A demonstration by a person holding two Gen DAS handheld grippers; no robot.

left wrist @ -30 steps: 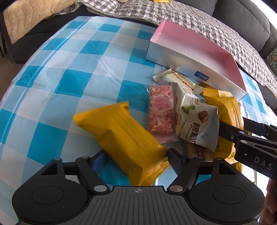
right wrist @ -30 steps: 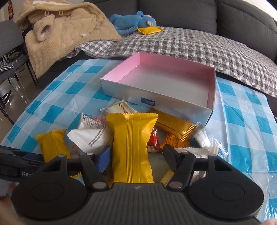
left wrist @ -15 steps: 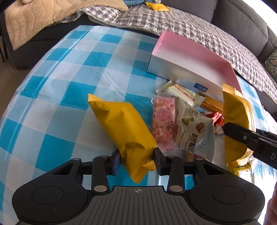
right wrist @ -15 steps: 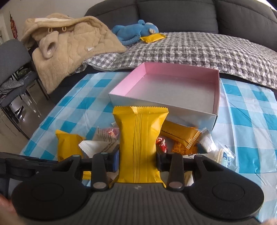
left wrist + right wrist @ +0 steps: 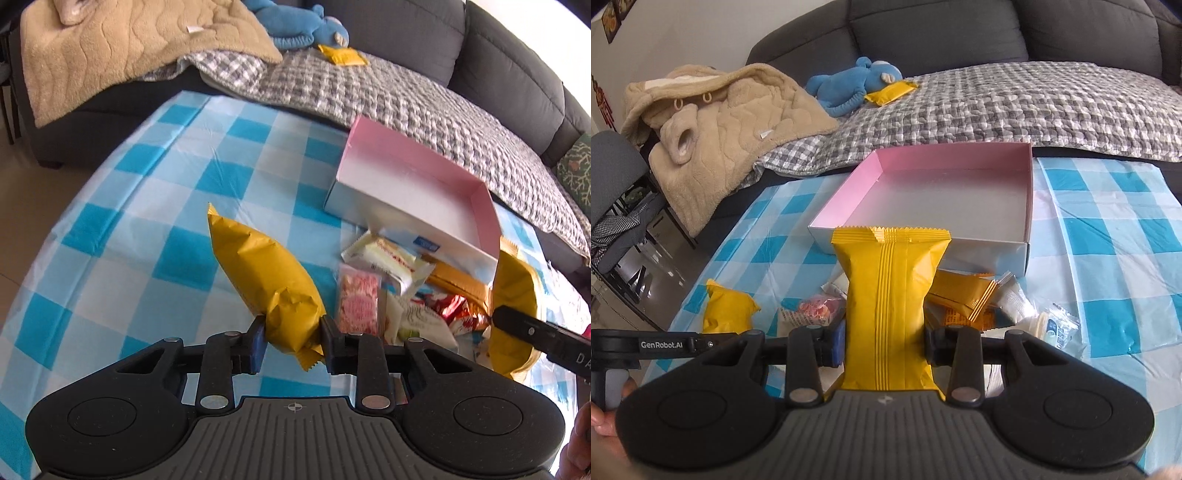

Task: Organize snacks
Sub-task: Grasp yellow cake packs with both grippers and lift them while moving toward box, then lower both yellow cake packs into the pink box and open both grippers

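Observation:
My left gripper point(image 5: 291, 332) is closing its jaws on the lower end of a yellow snack packet point(image 5: 266, 273), which it holds above the blue-checked tablecloth point(image 5: 155, 229). My right gripper point(image 5: 884, 339) is shut on a second yellow packet point(image 5: 890, 273), held upright in front of the pink box point(image 5: 982, 251), whose inside is bare. Loose snacks lie between both grippers and the box: a pink packet point(image 5: 358, 299), a white bar point(image 5: 388, 254), and an orange packet point(image 5: 964, 291). In the left wrist view the right gripper's finger point(image 5: 535, 332) shows at the right edge, gripping its packet point(image 5: 513, 280).
Behind the table stands a dark sofa with a grey checked blanket point(image 5: 1015, 99), a blue plush toy point(image 5: 849, 85), another yellow packet point(image 5: 890, 92) and a beige coat point(image 5: 720, 118). A grey chair point(image 5: 613, 184) stands at the left. The table's left edge drops to the floor.
Both grippers have shut on their yellow packets and raised them off the table. The left packet now hangs tilted in the air. The right one stands upright, closer to the box.

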